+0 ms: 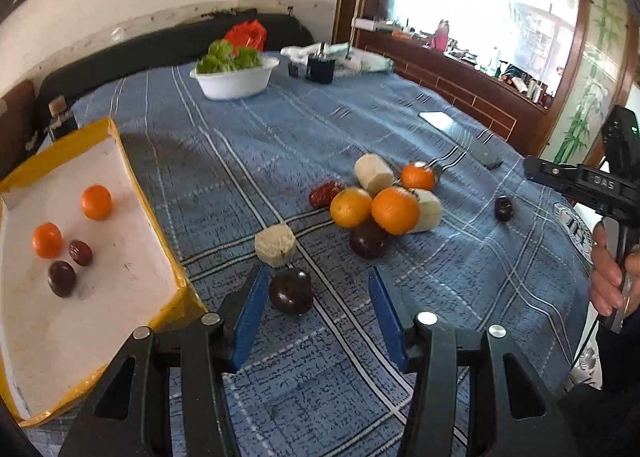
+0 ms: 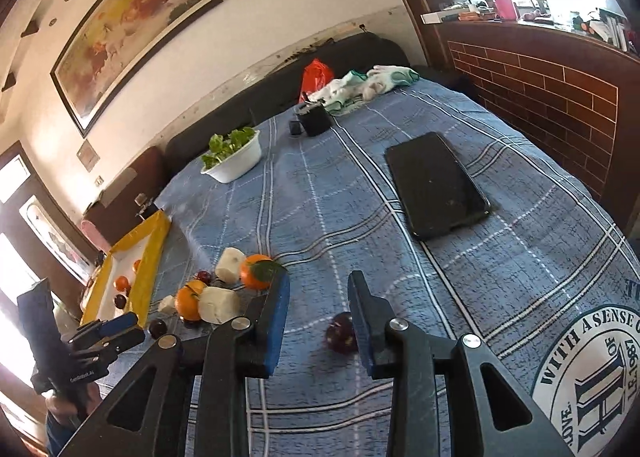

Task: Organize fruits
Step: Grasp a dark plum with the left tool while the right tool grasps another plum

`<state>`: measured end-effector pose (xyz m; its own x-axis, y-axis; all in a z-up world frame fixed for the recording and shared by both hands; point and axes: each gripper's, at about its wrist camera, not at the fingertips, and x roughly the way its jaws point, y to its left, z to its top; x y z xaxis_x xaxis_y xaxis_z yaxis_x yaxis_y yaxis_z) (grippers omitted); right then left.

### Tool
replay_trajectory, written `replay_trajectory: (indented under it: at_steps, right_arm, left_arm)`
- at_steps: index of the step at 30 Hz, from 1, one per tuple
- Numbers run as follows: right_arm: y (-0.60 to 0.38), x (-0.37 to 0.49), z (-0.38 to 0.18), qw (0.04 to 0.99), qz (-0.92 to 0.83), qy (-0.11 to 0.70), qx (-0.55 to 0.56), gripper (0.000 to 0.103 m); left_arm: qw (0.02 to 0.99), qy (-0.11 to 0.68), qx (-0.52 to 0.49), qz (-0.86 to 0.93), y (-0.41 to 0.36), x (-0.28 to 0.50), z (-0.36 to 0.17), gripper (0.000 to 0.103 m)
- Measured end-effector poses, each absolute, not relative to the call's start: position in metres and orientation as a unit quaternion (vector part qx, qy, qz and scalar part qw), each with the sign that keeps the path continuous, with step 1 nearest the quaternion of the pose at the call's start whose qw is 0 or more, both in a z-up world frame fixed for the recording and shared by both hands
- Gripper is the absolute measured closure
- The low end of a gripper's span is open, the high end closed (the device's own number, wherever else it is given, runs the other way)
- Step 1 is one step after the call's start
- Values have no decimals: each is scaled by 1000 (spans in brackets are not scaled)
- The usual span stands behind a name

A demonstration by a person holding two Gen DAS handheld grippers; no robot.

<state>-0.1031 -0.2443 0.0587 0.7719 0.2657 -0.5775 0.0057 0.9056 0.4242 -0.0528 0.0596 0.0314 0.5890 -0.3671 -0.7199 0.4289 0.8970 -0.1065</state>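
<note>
My left gripper (image 1: 318, 277) is open over the blue cloth, and a dark plum (image 1: 291, 290) lies between its blue fingers, close to the left one. A yellow-edged white tray (image 1: 132, 257) at the left holds two oranges (image 1: 96, 202), a red date (image 1: 81, 252) and a dark plum (image 1: 61, 278). Ahead lies a pile of oranges (image 1: 394, 210), white cane pieces (image 1: 374, 174), a date (image 1: 325, 194) and a plum (image 1: 369, 243). My right gripper (image 2: 318, 285) is open; a dark plum (image 2: 341, 331) lies beside its right finger.
A white bowl of greens (image 1: 234, 77) stands at the far side, with a black box (image 1: 320, 65) and cloths near it. A black phone (image 2: 436, 185) lies on the cloth to the right. A cut cane piece (image 1: 275, 245) lies just ahead of my left gripper.
</note>
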Motion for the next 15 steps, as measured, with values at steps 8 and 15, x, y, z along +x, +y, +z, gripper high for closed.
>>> replay_trajectory:
  at_steps: [8, 15]
  right_arm:
    - [-256, -103, 52, 911, 66, 340, 222, 69]
    - [-236, -99, 37, 908, 57, 378, 173, 57]
  left_arm:
    - [880, 424, 32, -209, 59, -37, 17, 57]
    - [875, 444, 8, -193, 65, -30, 11, 76]
